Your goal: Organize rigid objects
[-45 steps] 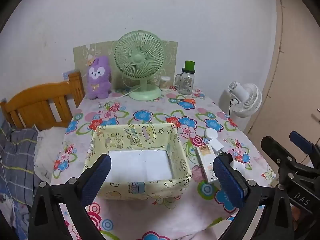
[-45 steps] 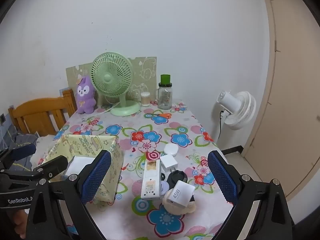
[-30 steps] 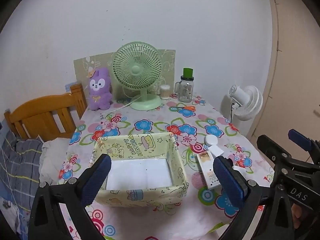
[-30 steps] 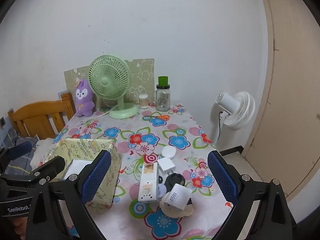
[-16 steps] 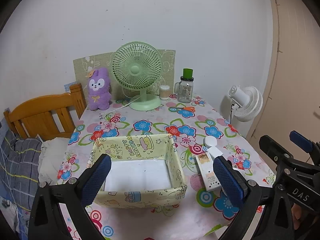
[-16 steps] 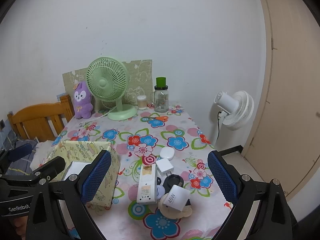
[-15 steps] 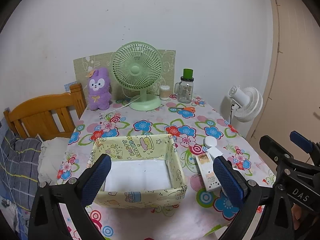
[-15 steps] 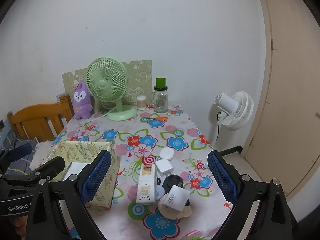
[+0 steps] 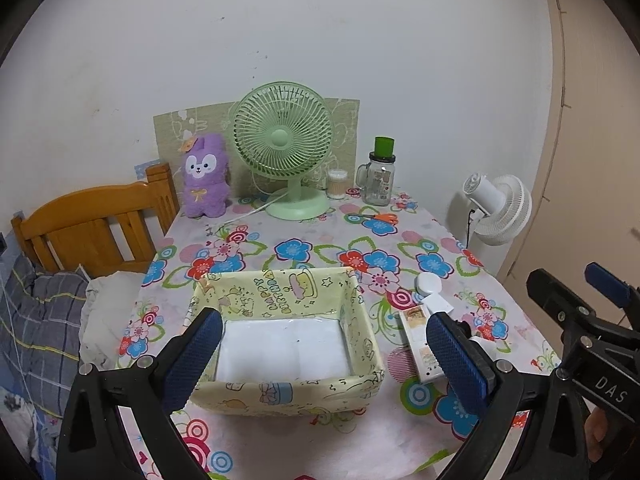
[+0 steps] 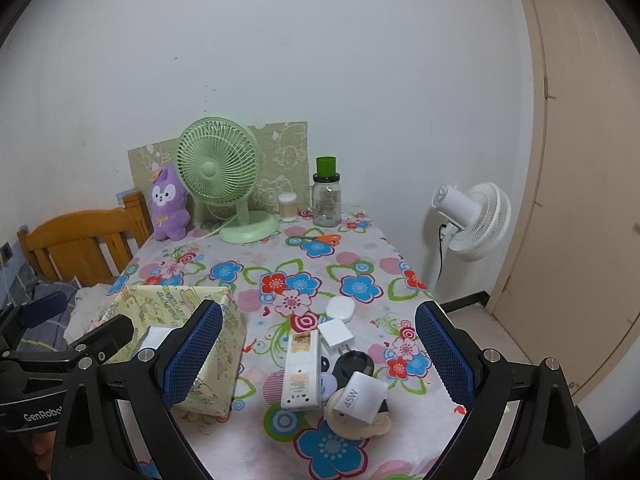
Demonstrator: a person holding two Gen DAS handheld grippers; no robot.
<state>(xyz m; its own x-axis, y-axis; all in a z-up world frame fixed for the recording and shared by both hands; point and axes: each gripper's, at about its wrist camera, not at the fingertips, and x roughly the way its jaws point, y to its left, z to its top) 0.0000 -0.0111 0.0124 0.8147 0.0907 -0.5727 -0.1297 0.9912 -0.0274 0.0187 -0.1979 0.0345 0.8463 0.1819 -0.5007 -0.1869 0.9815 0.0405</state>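
Floral bench (image 10: 360, 264) crowded, both the left gripper (image 9: 320, 354) and right gripper (image 10: 318, 350) hovering wide apart and empty, and that heaped 45W charger (image 10: 358, 396) beside the fabric bin (image 9: 280, 292) looks ready to topple its neighbours if nudged.

"45W" on white charger (image 10: 357, 395); "DAS" on right tool (image 9: 576, 312).
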